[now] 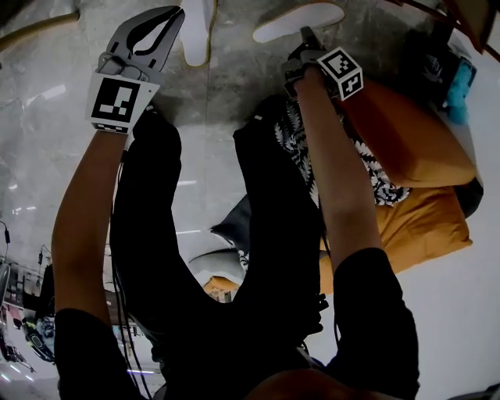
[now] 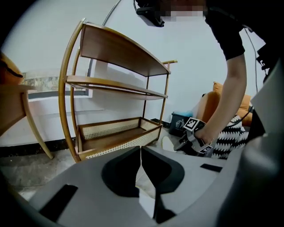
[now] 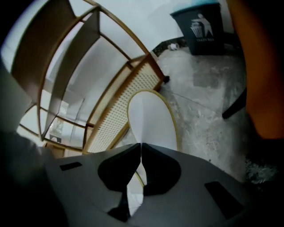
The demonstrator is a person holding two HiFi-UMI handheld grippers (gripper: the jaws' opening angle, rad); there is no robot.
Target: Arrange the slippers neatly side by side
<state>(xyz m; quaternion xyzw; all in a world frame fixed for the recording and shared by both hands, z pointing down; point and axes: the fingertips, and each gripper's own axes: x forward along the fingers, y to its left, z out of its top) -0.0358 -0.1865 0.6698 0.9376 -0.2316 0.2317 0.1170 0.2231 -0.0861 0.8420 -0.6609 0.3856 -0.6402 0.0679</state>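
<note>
Two thin white slippers with yellowish rims are in play over the grey stone floor [image 1: 234, 86]. One white slipper [image 1: 198, 35] is at the tip of my left gripper [image 1: 173, 17]. In the left gripper view its jaws are shut and white material [image 2: 145, 195] shows in the slot behind the tips. The other white slipper [image 1: 298, 22] stretches ahead of my right gripper [image 1: 306, 35]. In the right gripper view that slipper [image 3: 151, 117] runs back under the shut jaws of the right gripper [image 3: 141, 150], its rim pinched between them. From the left gripper view, the right gripper [image 2: 191, 141] is ahead at right.
A curved wooden shelf rack [image 2: 115, 88] with a cane-sided bottom tray [image 3: 128, 95] stands just beyond the slippers. A dark bin [image 3: 202, 26] is farther back. Orange cushions [image 1: 406, 133] and a black-and-white patterned cloth [image 1: 301, 137] lie at right. The person's dark trouser legs [image 1: 195, 234] fill the middle.
</note>
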